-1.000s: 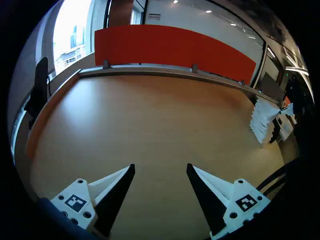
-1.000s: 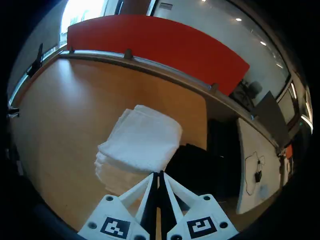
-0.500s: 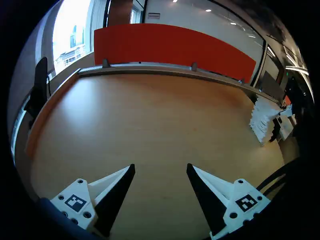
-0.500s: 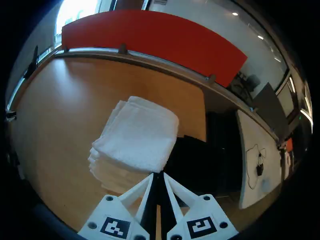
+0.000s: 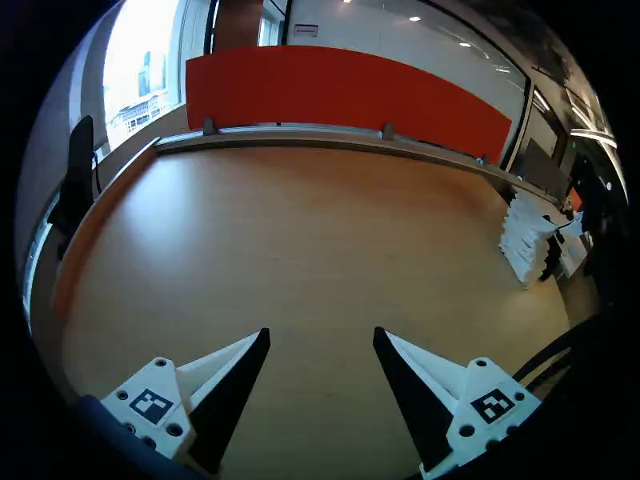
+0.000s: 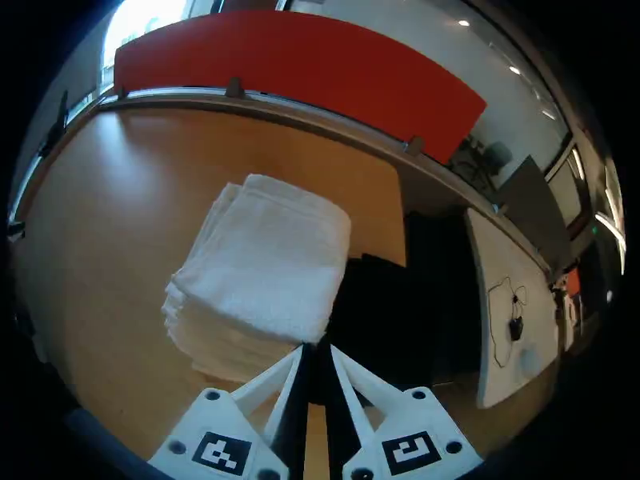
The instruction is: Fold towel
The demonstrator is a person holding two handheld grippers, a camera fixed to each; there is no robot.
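Against the table (image 6: 96,240) edge sits the towel stack (image 6: 264,256), broad wood beside it.

Near edge of the towel stack (image 6: 256,264) behind the right claw (image 6: 318,352), its base beyond the lower rim.

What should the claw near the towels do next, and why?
Probably open the right claw: it is shut on nothing, and the stack of white towels sits just ahead, near the table edge. It must be open to pinch the top one. The left claw is open over the table.
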